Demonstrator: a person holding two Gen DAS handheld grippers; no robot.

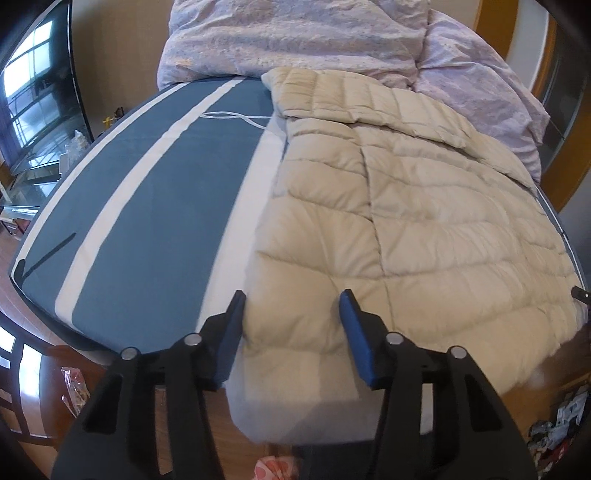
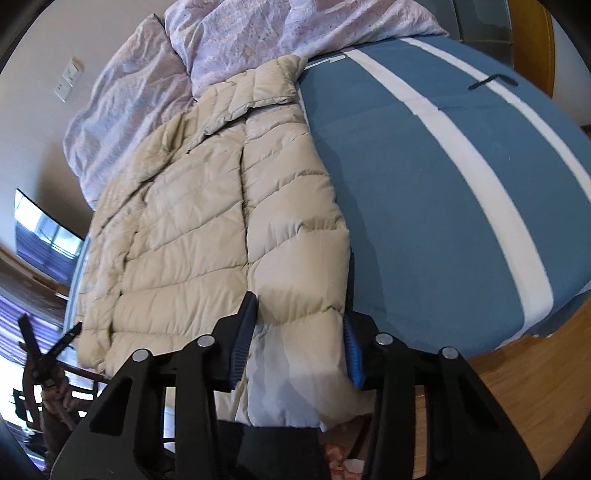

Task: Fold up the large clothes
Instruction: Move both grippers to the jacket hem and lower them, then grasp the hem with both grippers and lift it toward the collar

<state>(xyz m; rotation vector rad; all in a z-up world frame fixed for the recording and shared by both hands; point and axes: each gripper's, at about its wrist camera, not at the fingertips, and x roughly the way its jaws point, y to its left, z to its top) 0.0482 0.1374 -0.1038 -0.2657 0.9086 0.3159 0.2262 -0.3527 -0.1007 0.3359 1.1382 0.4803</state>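
A bed [image 1: 147, 206] covered in a blue sheet with white stripes fills most of both views, standing on a wooden floor [image 2: 517, 387]. At the top of each frame a crumpled lilac quilt [image 1: 295, 33] is heaped at the far end of the bed. At the left edge of the left wrist view a dark television screen [image 1: 33, 92] reflects a window.

A beige quilted puffer jacket [image 1: 406, 229] lies flat on the bed, its collar toward the lilac quilt and its hem hanging slightly over the near edge. In the left wrist view it fills the centre and right of the frame; in the right wrist view it fills the centre and left [image 2: 207, 221].

The left gripper [image 1: 293, 306] sits at the bottom centre of its frame, jaws spread wide, with one near corner of the jacket's hem lying between the blue pads [image 1: 354, 332]. The pads are not pressed onto the fabric.

The right gripper [image 2: 299, 314] sits at the bottom centre of its frame, jaws likewise spread, straddling the other near corner of the hem. The fabric fills the gap between the fingers, but they are not squeezing it.

At the lower left of the right wrist view, the left gripper [image 2: 44, 354] shows as a small, blurred shape.
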